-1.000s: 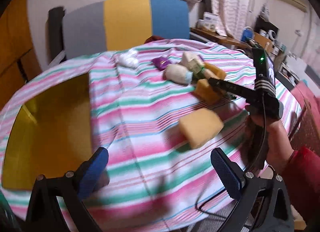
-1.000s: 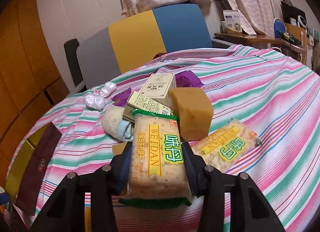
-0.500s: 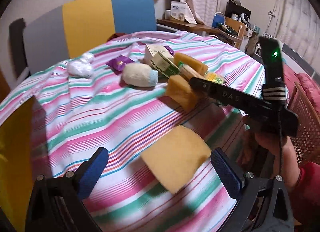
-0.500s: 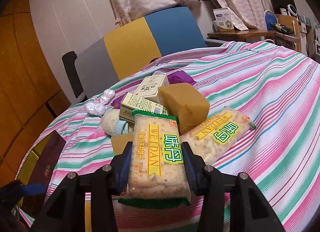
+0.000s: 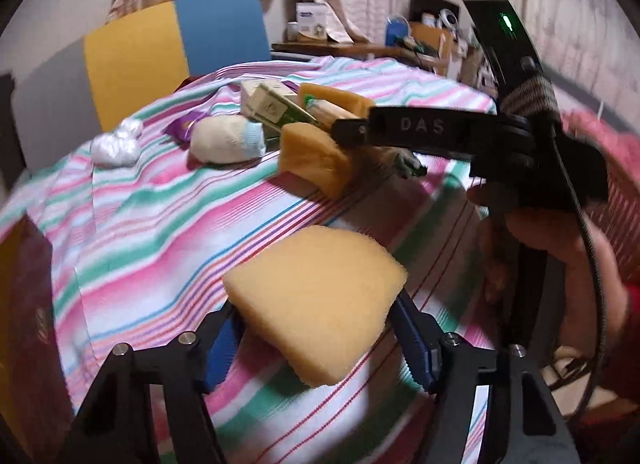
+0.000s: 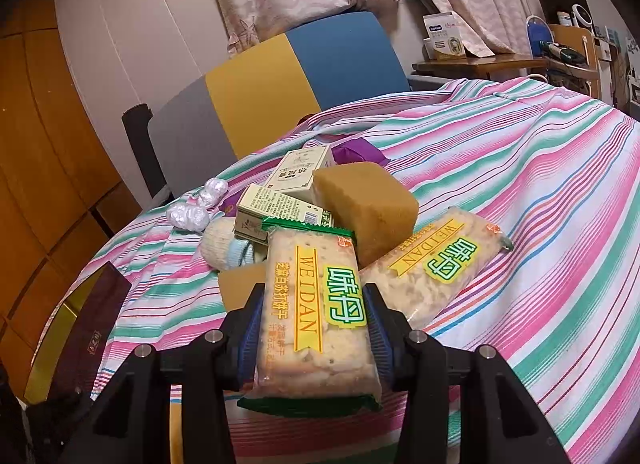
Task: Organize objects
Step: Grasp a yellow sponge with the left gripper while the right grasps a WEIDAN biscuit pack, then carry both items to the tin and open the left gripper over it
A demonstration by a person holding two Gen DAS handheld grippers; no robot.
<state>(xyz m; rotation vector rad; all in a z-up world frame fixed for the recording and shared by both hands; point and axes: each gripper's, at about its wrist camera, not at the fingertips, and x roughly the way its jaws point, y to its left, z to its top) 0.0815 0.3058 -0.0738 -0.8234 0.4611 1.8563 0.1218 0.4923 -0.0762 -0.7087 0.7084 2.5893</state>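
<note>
**A:** What step is this? The left gripper [image 5: 316, 338] has its fingers around a yellow sponge [image 5: 316, 300] near the table's front edge, pads touching both sides, looks like it's gripping.

**B:** Yeah, a pickup I'd say. The right gripper [image 6: 314, 328] is clamped tight on a cracker pack [image 6: 314, 320], held just above the striped tablecloth [image 6: 520, 224] by the pile.

**A:** Next up?

**B:** Probably lift both and carry them off without crushing anything.

Second cracker pack [image 6: 436, 260] partly behind sponge [image 6: 368, 204]

sponges [image 5: 316, 296]: 3 | cracker packs [image 6: 316, 320]: 2 | boxes [image 6: 298, 174]: 2 | sock [image 5: 226, 140]: 1
</note>
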